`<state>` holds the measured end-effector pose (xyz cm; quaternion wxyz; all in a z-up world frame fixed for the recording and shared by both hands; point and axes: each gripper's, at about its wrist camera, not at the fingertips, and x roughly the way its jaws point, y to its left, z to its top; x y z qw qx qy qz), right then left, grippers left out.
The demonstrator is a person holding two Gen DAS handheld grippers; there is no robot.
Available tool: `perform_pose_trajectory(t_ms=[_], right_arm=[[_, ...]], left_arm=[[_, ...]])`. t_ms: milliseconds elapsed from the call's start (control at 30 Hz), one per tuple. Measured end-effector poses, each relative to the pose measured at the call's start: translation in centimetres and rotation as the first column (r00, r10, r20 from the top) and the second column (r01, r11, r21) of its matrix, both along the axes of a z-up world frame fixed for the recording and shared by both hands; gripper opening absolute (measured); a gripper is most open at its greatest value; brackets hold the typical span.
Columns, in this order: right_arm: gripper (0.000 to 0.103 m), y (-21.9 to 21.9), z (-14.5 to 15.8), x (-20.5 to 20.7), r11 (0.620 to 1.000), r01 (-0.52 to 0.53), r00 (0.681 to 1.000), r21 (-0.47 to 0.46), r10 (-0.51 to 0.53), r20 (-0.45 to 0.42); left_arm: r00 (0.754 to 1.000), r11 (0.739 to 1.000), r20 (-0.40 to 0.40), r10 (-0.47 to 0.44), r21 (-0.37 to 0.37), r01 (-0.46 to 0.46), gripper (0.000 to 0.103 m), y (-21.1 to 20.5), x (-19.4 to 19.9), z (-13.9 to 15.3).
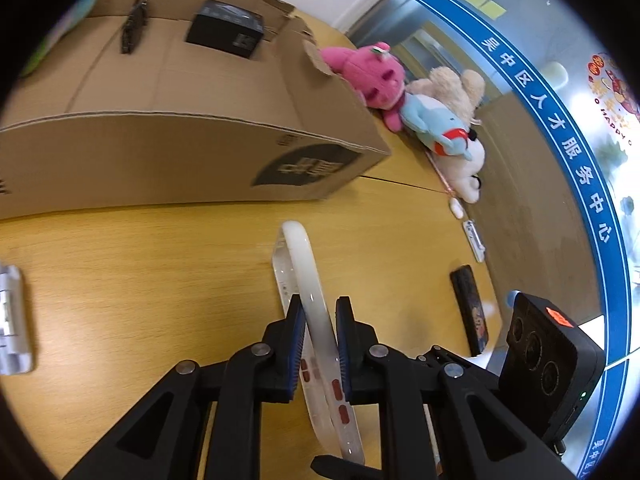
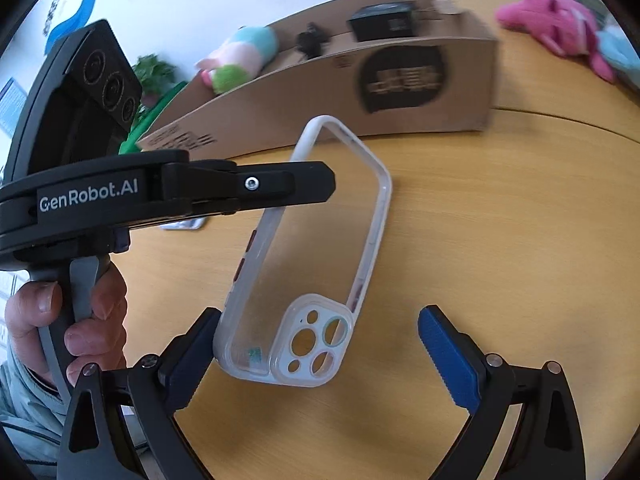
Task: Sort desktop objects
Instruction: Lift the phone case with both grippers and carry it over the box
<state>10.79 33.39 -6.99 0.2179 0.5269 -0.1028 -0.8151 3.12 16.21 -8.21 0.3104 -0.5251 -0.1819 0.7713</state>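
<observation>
A clear phone case [image 1: 310, 312] with a white rim and red side buttons is held edge-on above the wooden desk [image 1: 160, 264]. My left gripper [image 1: 318, 344] is shut on its rim. In the right wrist view the same case [image 2: 316, 264] hangs from the left gripper [image 2: 280, 184], camera cut-outs at the bottom. My right gripper [image 2: 320, 352] is open, its jaws wide apart on either side of the case's lower end; the left pad is close to the case's corner.
A cardboard box [image 1: 180, 120] stands behind, holding a black box [image 1: 226, 28] and a black clip [image 1: 134, 24]. Plush toys [image 1: 420, 96] lie at the desk's far edge. A dark flat item [image 1: 470, 308] and small white items [image 1: 474, 236] lie right.
</observation>
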Motion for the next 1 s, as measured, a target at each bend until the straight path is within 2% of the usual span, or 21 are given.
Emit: perform_pose_trajectory(t_ms=[67,200,300,433,500,567,667,867,1000], right_arm=[[0.094,0.6,0.0,0.2,1.000,0.001,1.000,0.004,-0.001,-0.002],[0.065,-0.1,-0.6,0.0,0.999,-0.050,0.999,-0.009,0.050,0.008],[0.055,-1.3,-0.7,0.0,0.995,-0.097,0.995,-0.033,0.097,-0.001],[0.047,-1.7,-1.0,-0.4,0.987,-0.129,0.992,-0.094,0.130,0.001],[0.048,-0.9,-1.4,-0.6,0.989,-0.110,0.994,-0.095,0.111,0.013],[0.048,0.9,-2.2,-0.7,0.995,-0.062,0.997,-0.082,0.065,0.036],[0.047,3.4,-2.9,-0.8,0.997,0.001,0.999,-0.079,0.003,0.054],[0.048,4.8,-3.1,-1.2,0.997,0.075,0.997,0.031,-0.076,0.019],[0.046,2.1,-2.9,-1.4,0.979,0.078,0.996,0.189,-0.069,-0.054]], left_arm=[[1.000,1.000,-0.004,-0.015,0.012,0.015,0.013,0.5,0.1,0.1],[0.999,0.999,-0.014,-0.040,0.015,0.040,0.013,1.1,0.4,0.2],[0.999,0.999,-0.022,-0.038,0.006,0.038,0.013,0.8,0.8,0.6],[0.999,0.998,-0.016,-0.034,0.049,0.035,0.013,0.5,0.9,0.8],[0.999,0.996,-0.021,-0.032,0.079,0.034,0.013,0.3,1.0,1.0],[0.999,0.997,-0.043,-0.029,0.077,0.032,0.013,0.1,1.1,1.2],[0.998,1.000,-0.054,-0.023,0.020,0.024,0.013,0.0,1.0,0.9],[0.999,0.989,-0.010,-0.043,-0.144,0.041,0.013,0.4,0.7,-1.7],[0.998,0.959,-0.020,-0.064,-0.278,0.056,0.013,1.4,0.8,-3.0]])
